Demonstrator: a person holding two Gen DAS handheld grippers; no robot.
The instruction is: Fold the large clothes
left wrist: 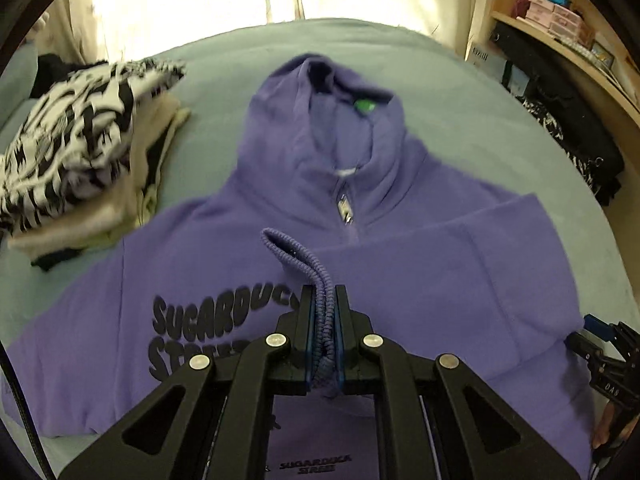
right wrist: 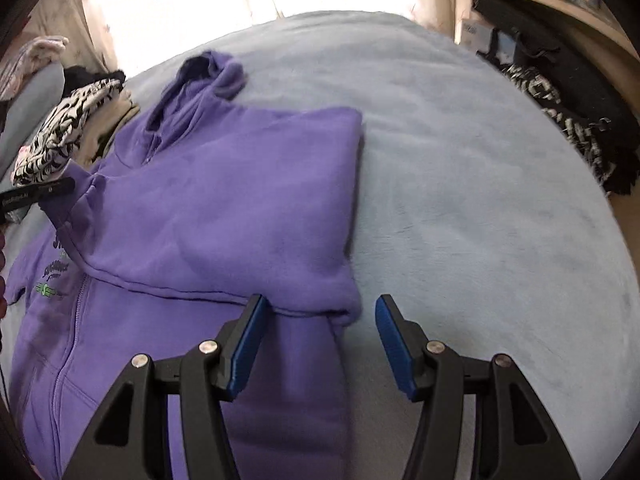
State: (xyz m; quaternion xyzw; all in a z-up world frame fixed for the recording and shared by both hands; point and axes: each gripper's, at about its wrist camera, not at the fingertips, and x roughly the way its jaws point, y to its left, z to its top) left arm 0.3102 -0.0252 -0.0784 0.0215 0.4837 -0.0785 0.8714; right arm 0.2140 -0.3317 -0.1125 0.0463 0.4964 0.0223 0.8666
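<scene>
Clamped tight on the ribbed cuff (left wrist: pixel 298 264) of a purple zip hoodie (left wrist: pixel 224 264), the left gripper (left wrist: pixel 324 316) holds that sleeve end lifted above the garment's chest, its blue pads pressed against the knit from both sides. Black lettering reading "SUGARDUCK" shows on the hoodie's front just left of the cuff. At the hoodie's near right edge, the right gripper (right wrist: pixel 318 312) hovers with its jaws apart and nothing between its pads; the folded edge of the sleeve lies just beyond its left finger. Spread front-up, the hoodie lies on a pale blue bed cover (right wrist: pixel 480 200), one sleeve (right wrist: pixel 248 200) already folded across the body, the zipper pull (left wrist: pixel 345 210) closed near the collar and the hood (left wrist: pixel 324 92) pointing away toward the bright curtains (left wrist: pixel 180 4). Left of the hood sits a stack of folded clothes (left wrist: pixel 80 152) topped by a black-and-white patterned piece. Right of the hoodie, beyond the bed's edge, dark clothing hangs below a wooden shelf (left wrist: pixel 568 44) carrying pink boxes (left wrist: pixel 556 16).
</scene>
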